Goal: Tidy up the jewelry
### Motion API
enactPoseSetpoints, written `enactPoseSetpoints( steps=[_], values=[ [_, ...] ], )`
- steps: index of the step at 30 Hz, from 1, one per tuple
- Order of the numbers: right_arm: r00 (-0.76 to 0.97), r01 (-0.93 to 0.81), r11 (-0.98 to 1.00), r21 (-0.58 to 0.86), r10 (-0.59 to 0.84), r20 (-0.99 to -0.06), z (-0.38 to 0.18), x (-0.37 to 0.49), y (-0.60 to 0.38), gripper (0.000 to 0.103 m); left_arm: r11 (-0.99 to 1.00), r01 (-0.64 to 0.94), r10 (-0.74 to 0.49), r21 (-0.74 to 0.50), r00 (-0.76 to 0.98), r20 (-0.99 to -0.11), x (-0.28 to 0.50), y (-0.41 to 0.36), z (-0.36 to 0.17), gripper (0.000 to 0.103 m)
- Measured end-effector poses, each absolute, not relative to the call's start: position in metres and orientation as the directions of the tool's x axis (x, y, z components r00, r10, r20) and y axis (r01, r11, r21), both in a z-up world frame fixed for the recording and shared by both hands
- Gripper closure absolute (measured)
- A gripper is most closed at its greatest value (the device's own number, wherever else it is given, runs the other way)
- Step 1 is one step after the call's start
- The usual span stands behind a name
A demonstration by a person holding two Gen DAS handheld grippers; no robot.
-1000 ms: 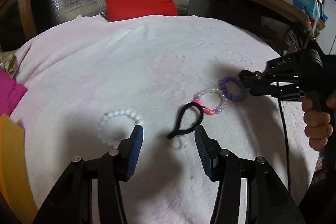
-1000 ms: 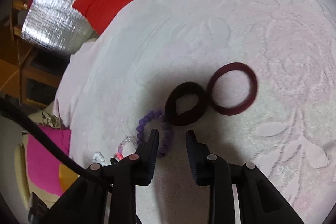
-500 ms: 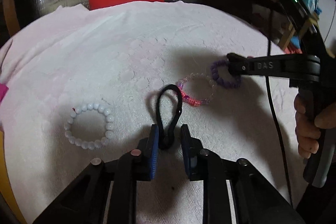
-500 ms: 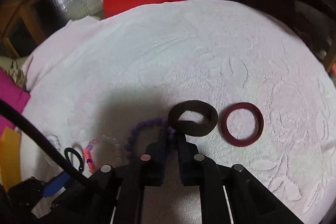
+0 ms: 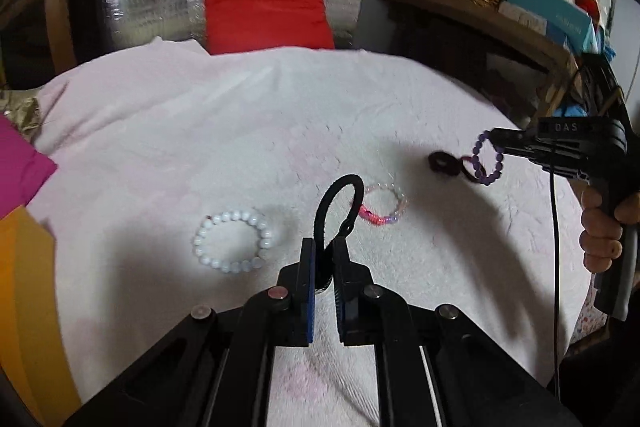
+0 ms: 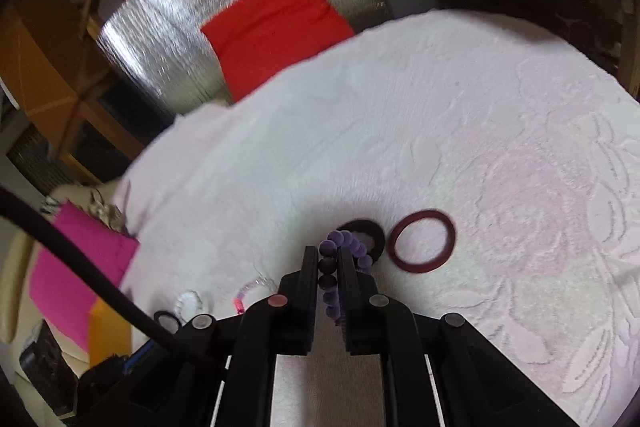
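Both tools rose, left tool (image 5: 324,247) clamping black elastic loop (image 5: 338,203), right tool (image 6: 328,259) pinching purple beaded bracelet (image 6: 344,247).

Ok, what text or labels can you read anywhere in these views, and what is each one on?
"DAS": white letters on the black body of the right tongs, in the left wrist view.
Teal box on the shelf: faint print, too blurred to read.
Right wrist view: no text visible.

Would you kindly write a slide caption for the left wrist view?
Left tool pinches a black hair tie above the white cloth; right tool holds a purple bead bracelet.
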State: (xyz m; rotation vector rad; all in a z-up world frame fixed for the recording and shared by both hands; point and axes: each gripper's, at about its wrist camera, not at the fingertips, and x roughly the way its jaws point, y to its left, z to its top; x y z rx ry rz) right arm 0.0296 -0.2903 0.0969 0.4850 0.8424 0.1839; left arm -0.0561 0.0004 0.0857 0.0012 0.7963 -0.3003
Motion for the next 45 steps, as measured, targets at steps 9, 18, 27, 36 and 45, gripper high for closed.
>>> enactPoseSetpoints(
  steps=[9, 18, 27, 36, 45],
  values=[
    [0.715, -0.027, 0.842, 0.539, 0.394, -0.577, 0.118, 0.007, -0.269, 0.093, 0.986, 0.131, -0.167, -0.104, 0.734, -0.658, -0.073, 0.016, 0.101, 0.095],
    [0.69, -0.178, 0.826, 0.535, 0.492, -0.531, 0.128, -0.008, -0.191, 0.093, 0.997, -0.038, -0.017, -0.073, 0.776, -0.631, -0.096, 0.051, 0.116, 0.095],
    [0.659, -0.29, 0.803, 0.521, 0.562, -0.5, 0.131, -0.029, -0.141, 0.093, 0.985, -0.173, 0.122, -0.027, 0.79, -0.602, -0.126, 0.09, 0.13, 0.095],
    [0.616, -0.406, 0.769, 0.493, 0.629, -0.474, 0.138, -0.055, -0.078, 0.093, 0.954, -0.298, 0.233, -0.02, 0.785, -0.574, -0.16, 0.135, 0.135, 0.095],
    [0.572, -0.499, 0.745, 0.443, 0.667, -0.478, 0.141, -0.079, -0.028, 0.093, 0.916, -0.4, 0.31, -0.045, 0.773, -0.553, -0.18, 0.187, 0.138, 0.095]
  ],
)
